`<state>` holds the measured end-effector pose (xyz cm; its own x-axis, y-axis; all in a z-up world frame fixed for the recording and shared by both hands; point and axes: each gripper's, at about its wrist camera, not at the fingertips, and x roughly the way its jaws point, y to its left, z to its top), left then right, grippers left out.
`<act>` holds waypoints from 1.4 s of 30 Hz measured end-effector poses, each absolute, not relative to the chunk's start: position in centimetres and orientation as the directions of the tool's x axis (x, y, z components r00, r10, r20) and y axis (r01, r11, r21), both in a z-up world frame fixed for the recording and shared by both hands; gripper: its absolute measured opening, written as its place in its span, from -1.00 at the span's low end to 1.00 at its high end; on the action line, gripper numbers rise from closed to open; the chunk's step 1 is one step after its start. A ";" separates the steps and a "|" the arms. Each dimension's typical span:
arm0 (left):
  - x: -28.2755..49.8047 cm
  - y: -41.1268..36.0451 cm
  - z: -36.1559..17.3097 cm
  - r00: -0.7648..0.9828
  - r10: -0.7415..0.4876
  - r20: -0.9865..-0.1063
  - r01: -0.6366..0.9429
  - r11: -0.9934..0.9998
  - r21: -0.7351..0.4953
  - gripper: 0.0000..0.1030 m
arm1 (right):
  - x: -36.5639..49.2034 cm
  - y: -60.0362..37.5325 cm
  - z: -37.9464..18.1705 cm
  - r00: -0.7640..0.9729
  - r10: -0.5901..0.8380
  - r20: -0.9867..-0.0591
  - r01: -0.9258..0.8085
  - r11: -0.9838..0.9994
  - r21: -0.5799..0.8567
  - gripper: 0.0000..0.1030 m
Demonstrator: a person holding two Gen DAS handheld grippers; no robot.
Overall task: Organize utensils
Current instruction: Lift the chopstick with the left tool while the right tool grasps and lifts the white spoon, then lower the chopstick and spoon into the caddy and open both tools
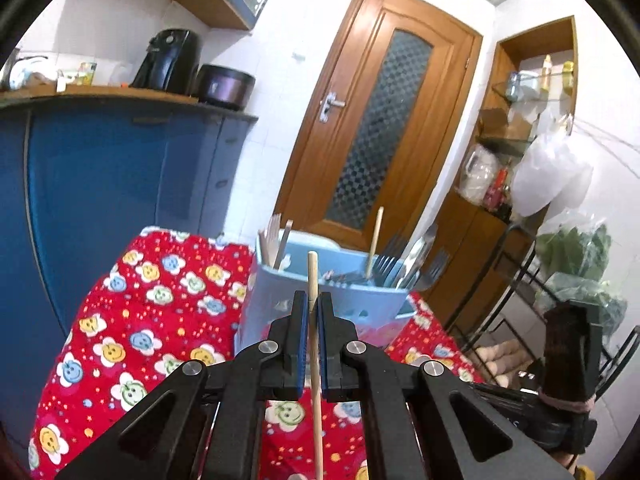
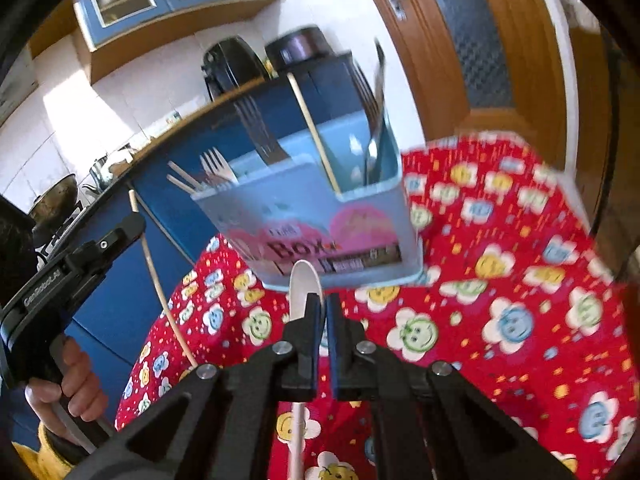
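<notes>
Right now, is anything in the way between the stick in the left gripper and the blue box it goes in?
Nothing visible blocks it. The left gripper holds the wooden chopstick upright just in front of the blue utensil box. Forks and another chopstick already stand inside, but open space remains.

A pale-blue utensil box (image 1: pixel 276 300) stands upright, holding metal forks (image 1: pixel 386 264), wooden cutlery (image 1: pixel 274 240) and 1 chopstick (image 1: pixel 375 236). Another chopstick (image 1: pixel 314 320) and a white spoon (image 2: pixel 302 284) stay outside.
</notes>
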<state>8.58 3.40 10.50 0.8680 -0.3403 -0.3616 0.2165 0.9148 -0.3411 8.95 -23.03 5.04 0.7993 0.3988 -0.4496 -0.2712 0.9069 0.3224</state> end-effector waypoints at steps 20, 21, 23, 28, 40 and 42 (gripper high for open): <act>9.9 2.2 19.3 0.938 -0.288 -0.191 0.244 0.943 -0.226 -0.92 | 6.3 -24.3 9.4 0.886 0.330 -0.326 -0.242 0.928 0.281 -0.91; 10.2 2.2 19.8 0.942 -0.282 -0.181 0.241 0.945 -0.220 -0.92 | 6.2 -24.3 9.4 0.887 0.327 -0.325 -0.241 0.930 0.279 -0.91; 10.7 2.0 20.6 0.948 -0.272 -0.163 0.237 0.950 -0.204 -0.92 | 6.1 -24.5 9.5 0.890 0.323 -0.322 -0.238 0.931 0.276 -0.91; 12.8 2.3 22.6 0.965 -0.228 -0.128 0.201 0.960 -0.195 -0.92 | 6.1 -25.0 9.4 0.894 0.315 -0.319 -0.229 0.933 0.278 -0.91; 17.5 2.2 21.1 0.977 -0.178 -0.114 0.154 0.970 -0.190 -0.92 | 6.9 -25.3 11.1 0.917 0.276 -0.287 -0.214 0.950 0.229 -0.91; 17.6 1.7 20.5 0.979 -0.169 -0.112 0.149 0.975 -0.167 -0.92 | 7.3 -25.2 11.7 0.924 0.266 -0.275 -0.210 0.954 0.216 -0.91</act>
